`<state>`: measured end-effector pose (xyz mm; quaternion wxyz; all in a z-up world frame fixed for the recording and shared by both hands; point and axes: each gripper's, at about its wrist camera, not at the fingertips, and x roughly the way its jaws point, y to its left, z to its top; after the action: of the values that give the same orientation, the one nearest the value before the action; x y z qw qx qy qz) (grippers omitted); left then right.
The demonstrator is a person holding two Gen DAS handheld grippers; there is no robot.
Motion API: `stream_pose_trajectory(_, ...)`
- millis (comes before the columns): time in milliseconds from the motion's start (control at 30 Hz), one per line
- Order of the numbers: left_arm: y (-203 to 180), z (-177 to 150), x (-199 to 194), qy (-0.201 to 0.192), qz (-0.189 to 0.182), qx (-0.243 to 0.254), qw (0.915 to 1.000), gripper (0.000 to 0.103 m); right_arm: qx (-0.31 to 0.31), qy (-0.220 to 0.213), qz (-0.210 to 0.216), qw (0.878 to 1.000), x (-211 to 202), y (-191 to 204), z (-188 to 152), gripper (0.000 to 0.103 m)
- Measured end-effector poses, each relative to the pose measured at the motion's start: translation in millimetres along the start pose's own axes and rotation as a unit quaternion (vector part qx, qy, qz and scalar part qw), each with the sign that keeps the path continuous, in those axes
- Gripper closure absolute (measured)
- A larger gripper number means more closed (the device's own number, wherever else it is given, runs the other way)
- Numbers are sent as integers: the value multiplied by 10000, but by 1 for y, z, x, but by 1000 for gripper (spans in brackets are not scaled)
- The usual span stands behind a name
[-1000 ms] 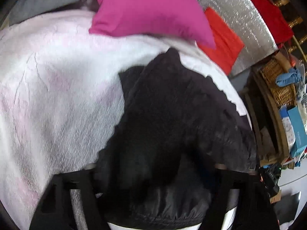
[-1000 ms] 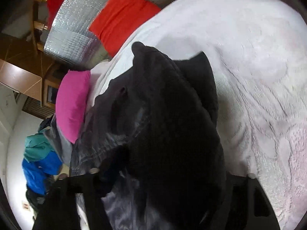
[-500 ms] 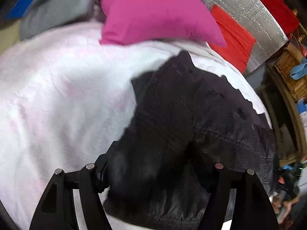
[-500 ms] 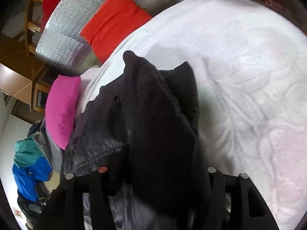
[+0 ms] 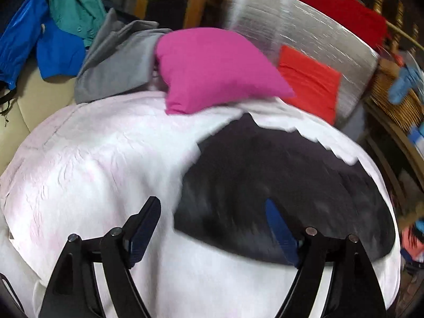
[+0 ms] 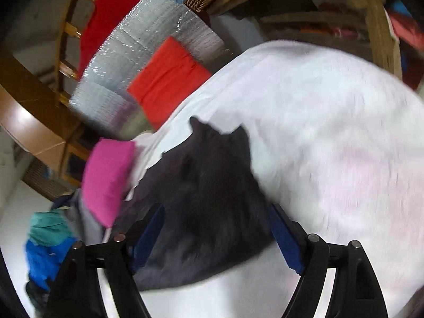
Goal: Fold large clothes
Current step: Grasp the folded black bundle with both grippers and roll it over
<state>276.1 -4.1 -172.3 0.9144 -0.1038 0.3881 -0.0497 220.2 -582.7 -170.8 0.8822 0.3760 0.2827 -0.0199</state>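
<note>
My left claw [image 5: 212,217] and right claw [image 6: 216,221] have just been opening, now spread and empty above the black jacket [image 5: 278,180]; pink pillow [image 5: 212,69] and grey garment [image 5: 119,66] lie beyond it.

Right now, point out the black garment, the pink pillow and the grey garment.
black garment [image 5: 278,185], left wrist view, middle of the dark cloth.
pink pillow [image 5: 212,69], left wrist view, centre of its face.
grey garment [image 5: 116,66], left wrist view, middle of the heap.

Pink pillow [image 5: 214,69] beside grey garment [image 5: 116,66] on white bedspread [image 5: 92,164]
</note>
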Motion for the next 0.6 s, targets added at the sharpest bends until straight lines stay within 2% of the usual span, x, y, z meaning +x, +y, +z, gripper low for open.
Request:
stream_pose_trajectory(233, -20, -37, 21, 953, -50, 226, 9952, 19, 376, 832, 349, 9952, 23, 3, -49, 19)
stream_pose_trajectory(400, -20, -39, 33, 1325, -389, -49, 9904, 19, 987, 1386, 434, 9845, 62, -2, -72, 19)
stream_pose_trajectory(500, -19, -36, 44, 1515, -530, -216, 9868, 19, 1271, 1488, 450, 9796, 77, -5, -79, 19)
stream_pose_trajectory(600, -15, -34, 56, 1742, -715, -557, 9805, 19, 1506, 1332, 483, 9784, 84, -10, -79, 18)
